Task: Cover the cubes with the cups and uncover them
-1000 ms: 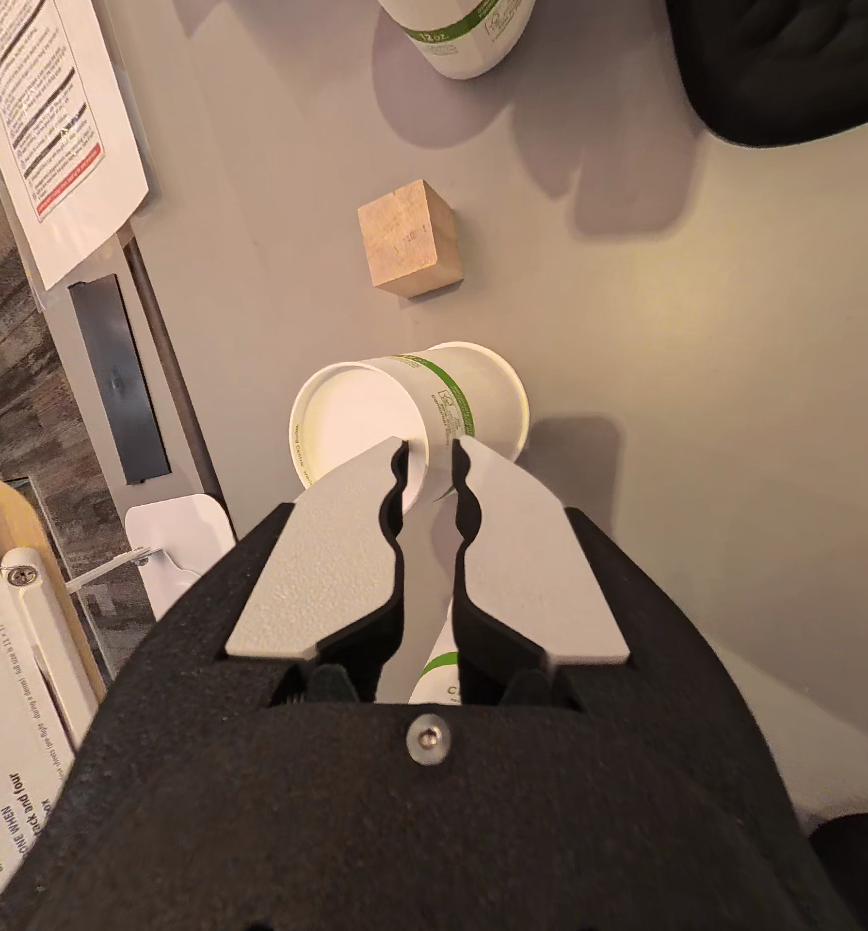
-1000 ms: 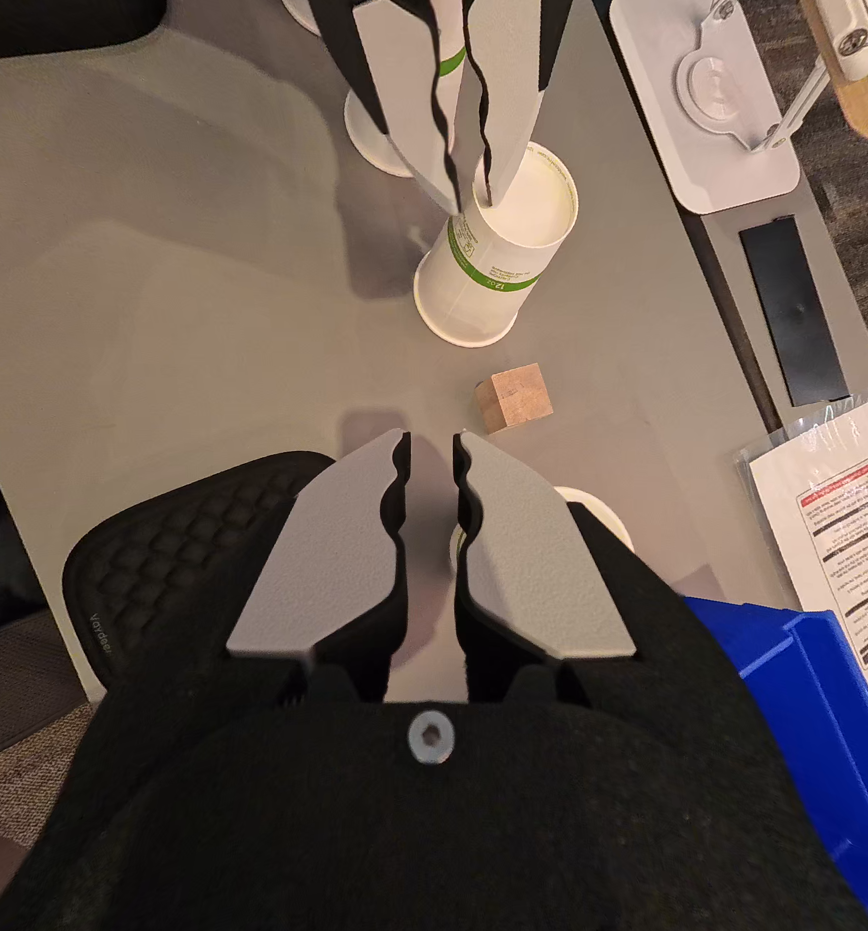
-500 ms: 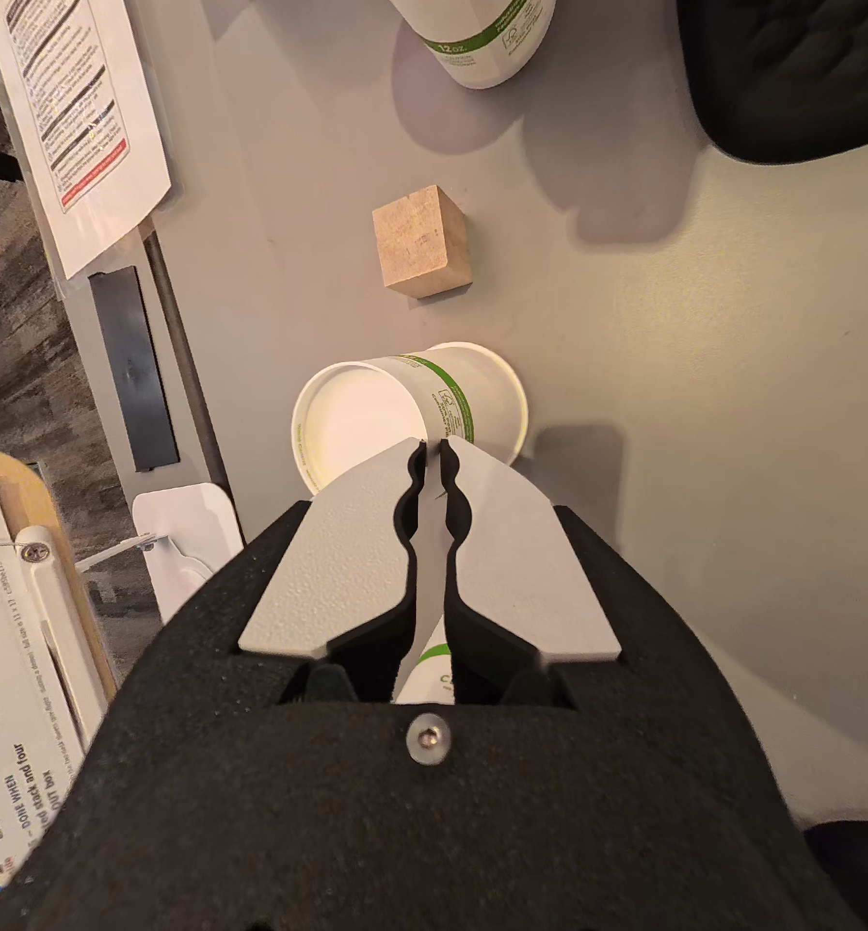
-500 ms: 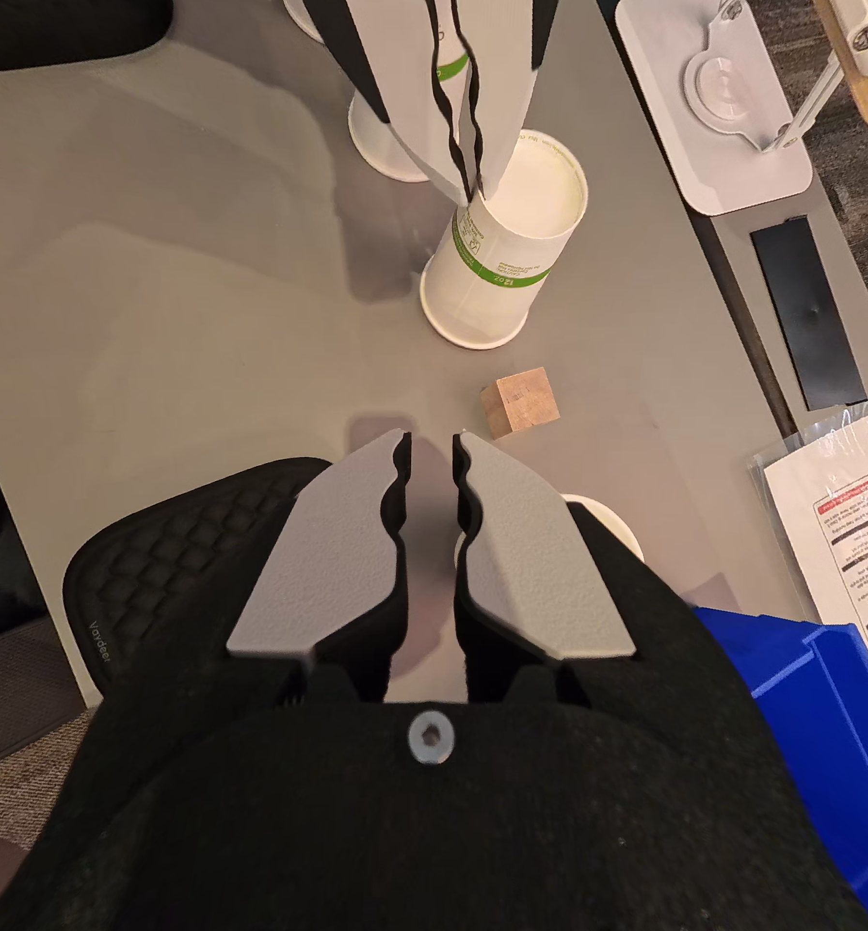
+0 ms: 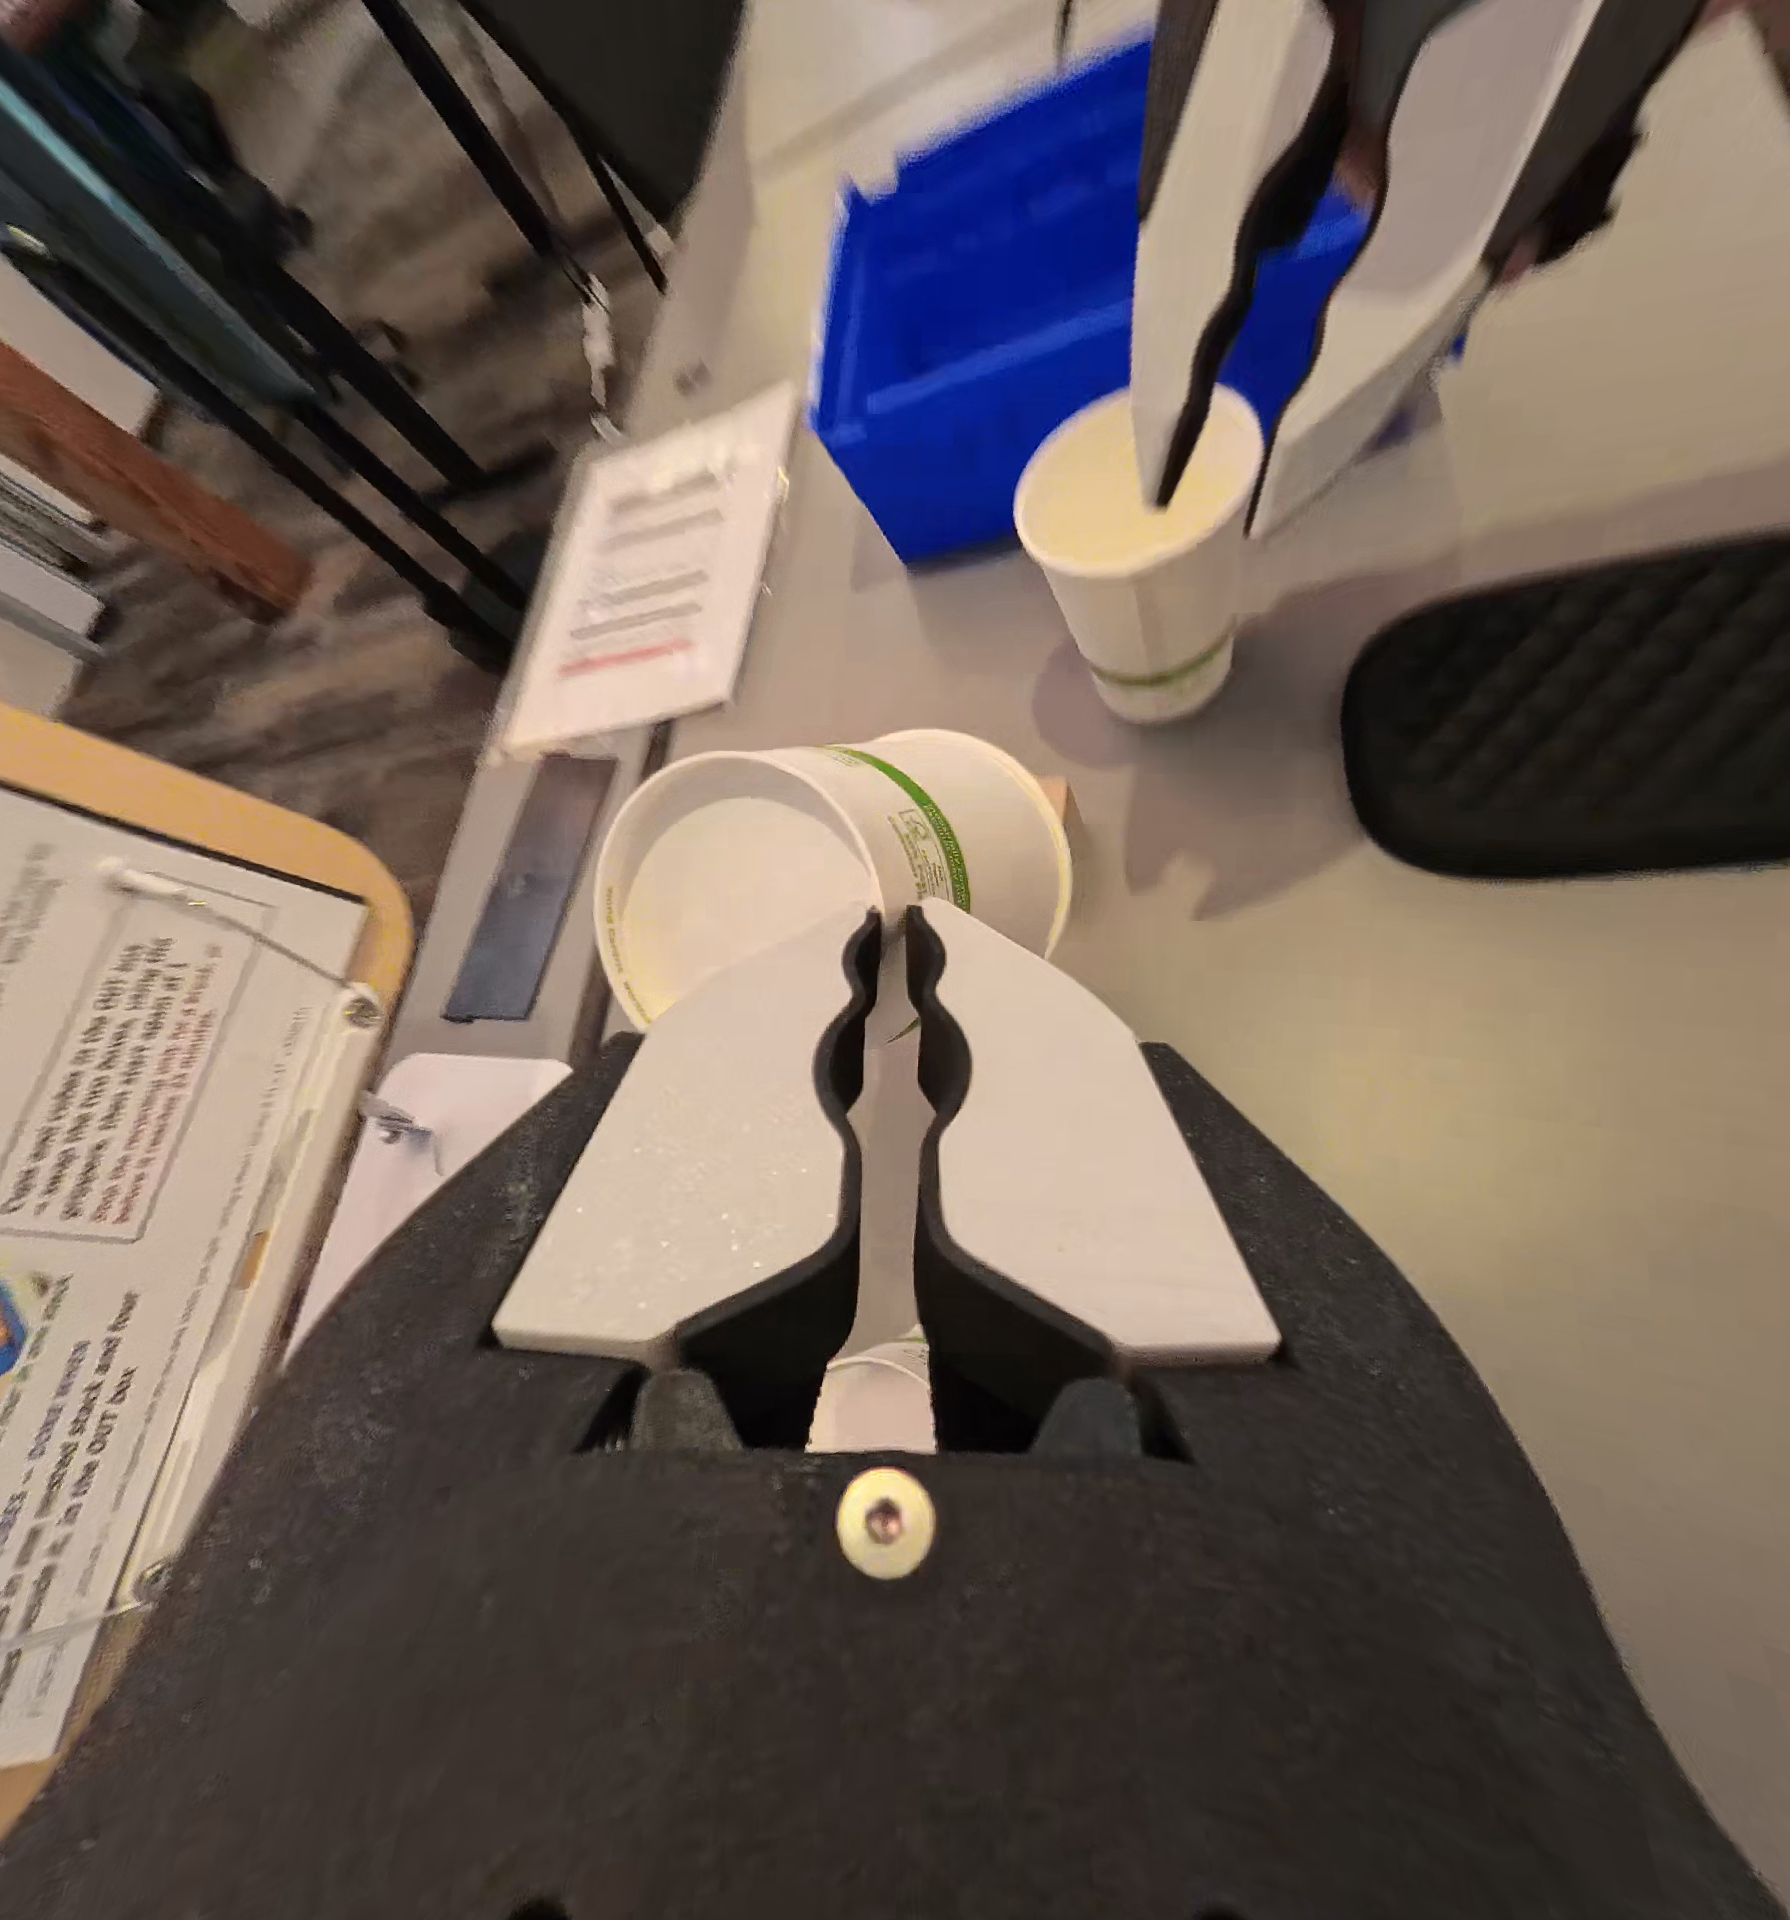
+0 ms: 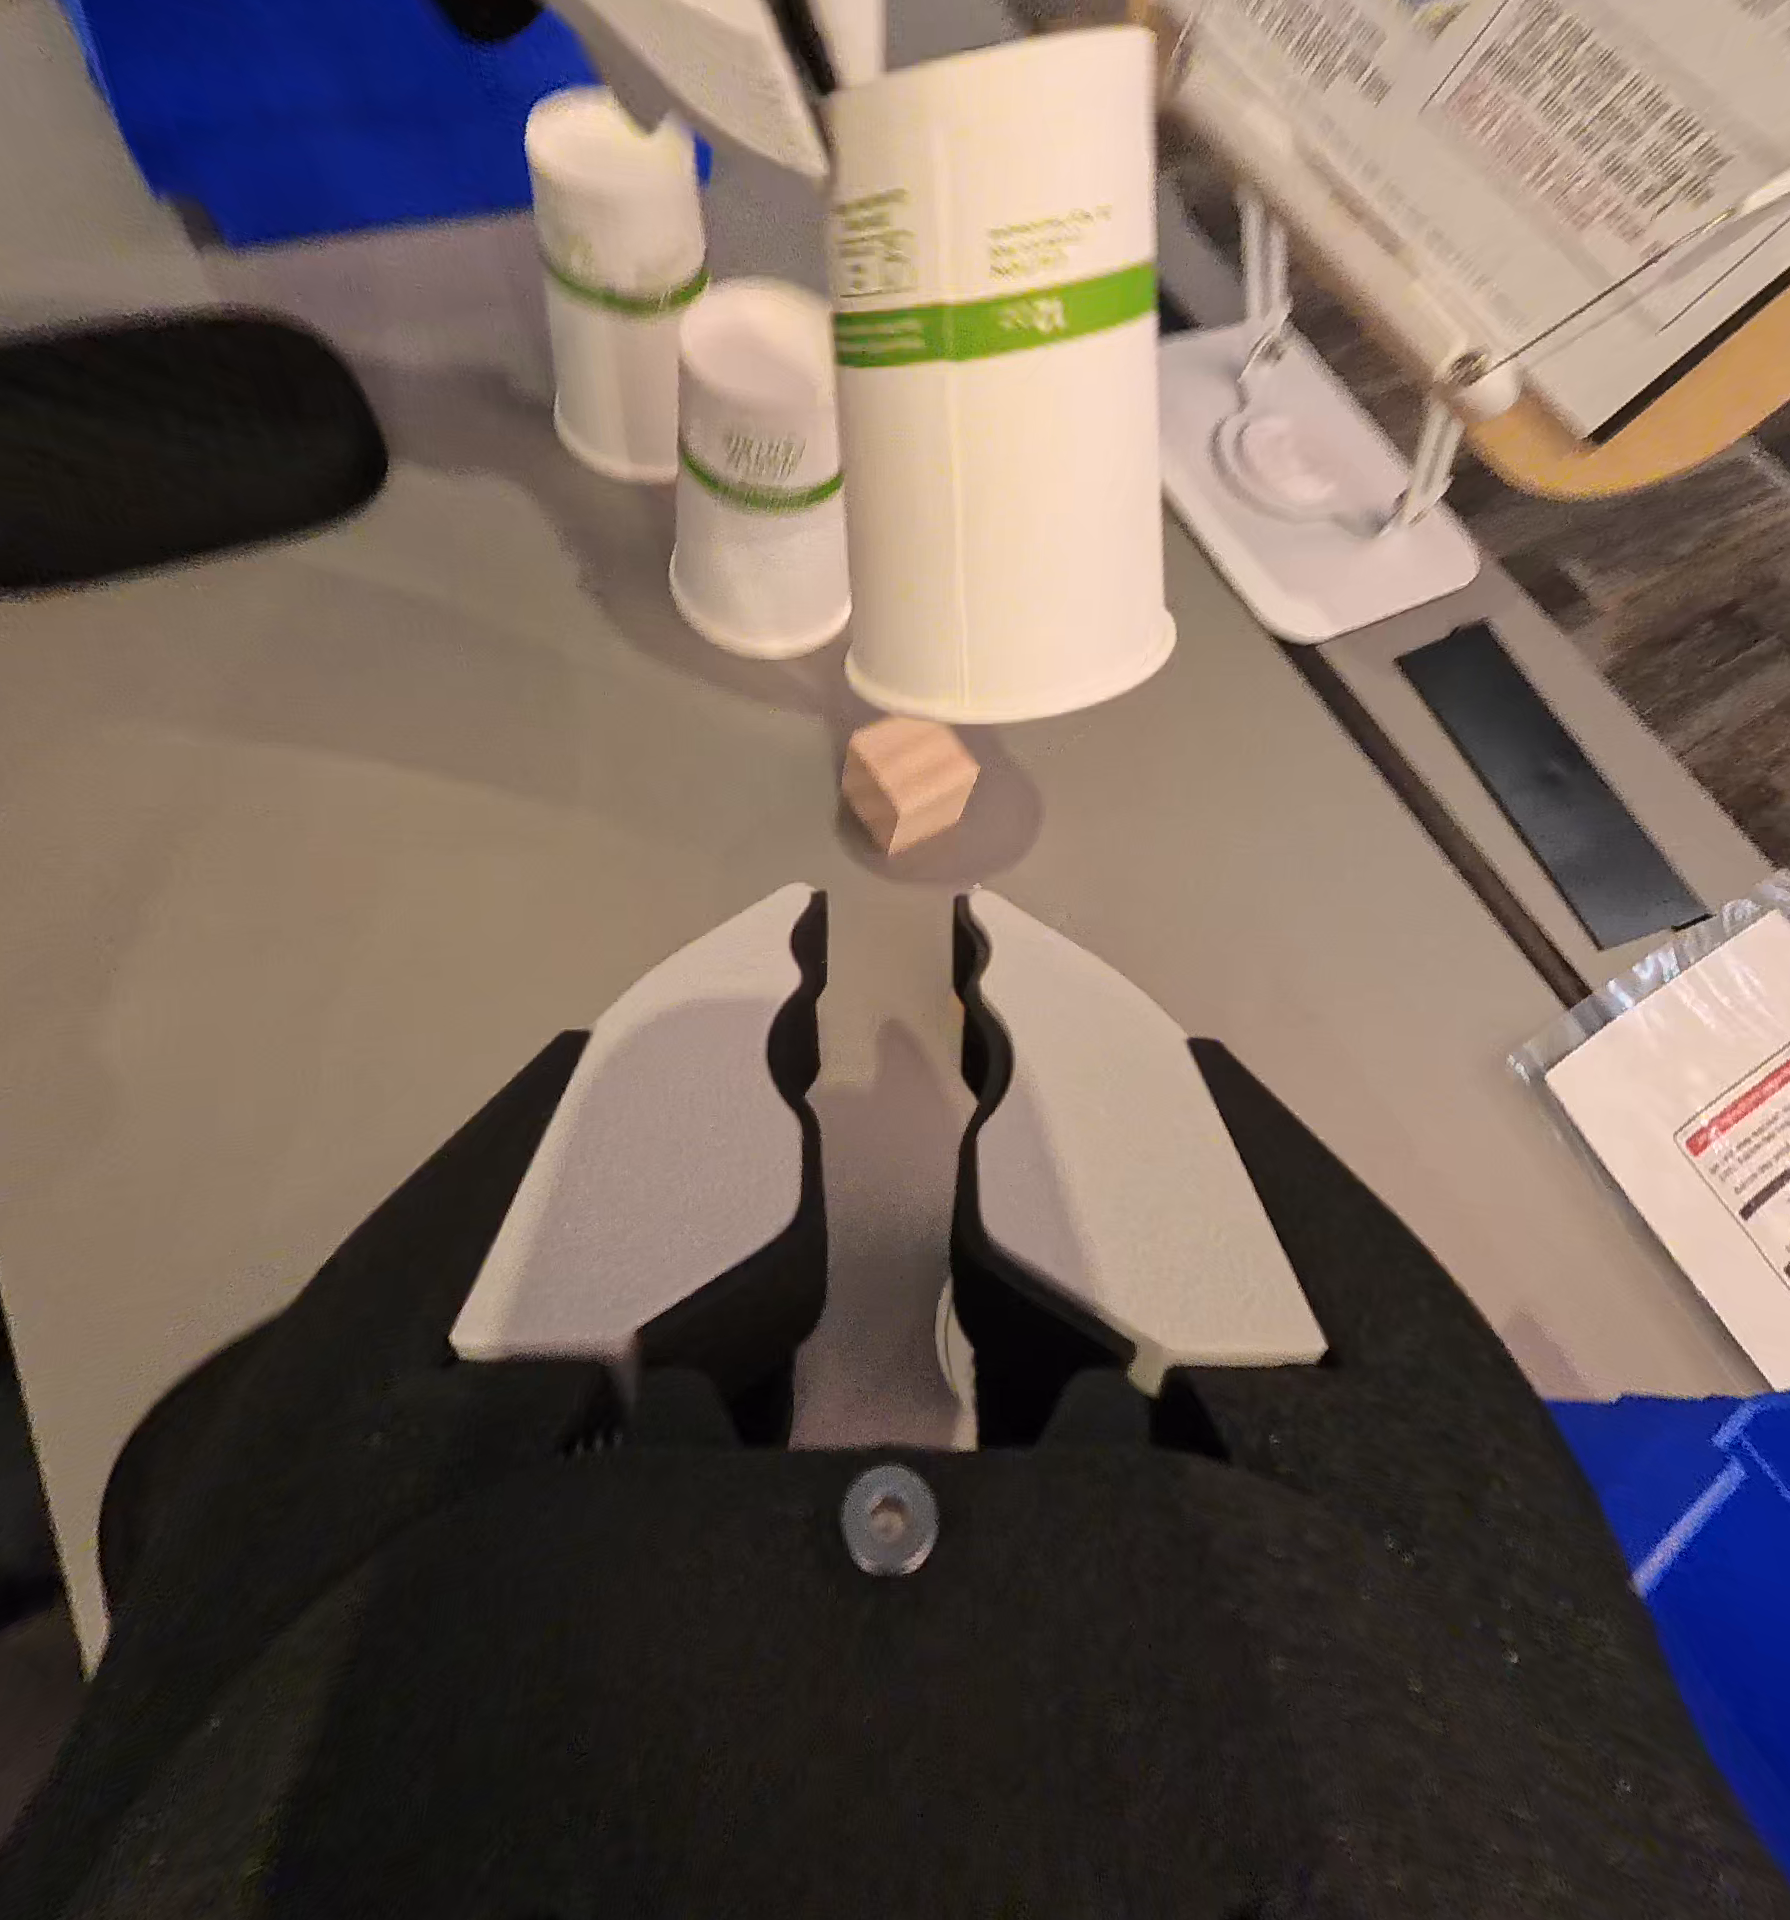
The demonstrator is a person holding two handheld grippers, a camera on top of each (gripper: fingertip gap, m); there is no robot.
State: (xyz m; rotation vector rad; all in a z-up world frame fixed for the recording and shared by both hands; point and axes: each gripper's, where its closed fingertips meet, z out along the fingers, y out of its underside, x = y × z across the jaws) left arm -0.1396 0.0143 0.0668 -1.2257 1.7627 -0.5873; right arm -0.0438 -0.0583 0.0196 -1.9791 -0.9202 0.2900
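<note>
L gripper [image 5: 893, 914] pinches rim wall of an inverted paper cup [image 6: 995, 416], one finger inside the base recess, one outside. Cup hangs mouth-down, clear of the table [image 6: 351, 831], directly over a small wooden cube [image 6: 906, 784]; cube uncovered, sits toward the table's long edge w/ the black strip [image 6: 1545, 779]. In L wrist view the cube is almost wholly hidden behind the cup.

R gripper [image 6: 891, 904] hovers w/ jaws spread a little, nothing between them. L wrist view shows its fingers straddling the wall of another inverted cup [image 5: 1145, 561] by the blue bin [image 5: 974, 312] at the far corner; grip not closed as far as I can tell.

Two more inverted cups [image 6: 761, 468] stand behind the lifted one, away from the edge; contents unseen.

Handling, my read: cup v. light, thin paper wall, crushes or ovalises if squeezed hard; base rim is the stiffest spot, so pinch there, light force. Waxy skin may slip, so keep it vertical. Cube is rigid, light, easily nudged by a descending lip; centre cup before lowering.
</note>
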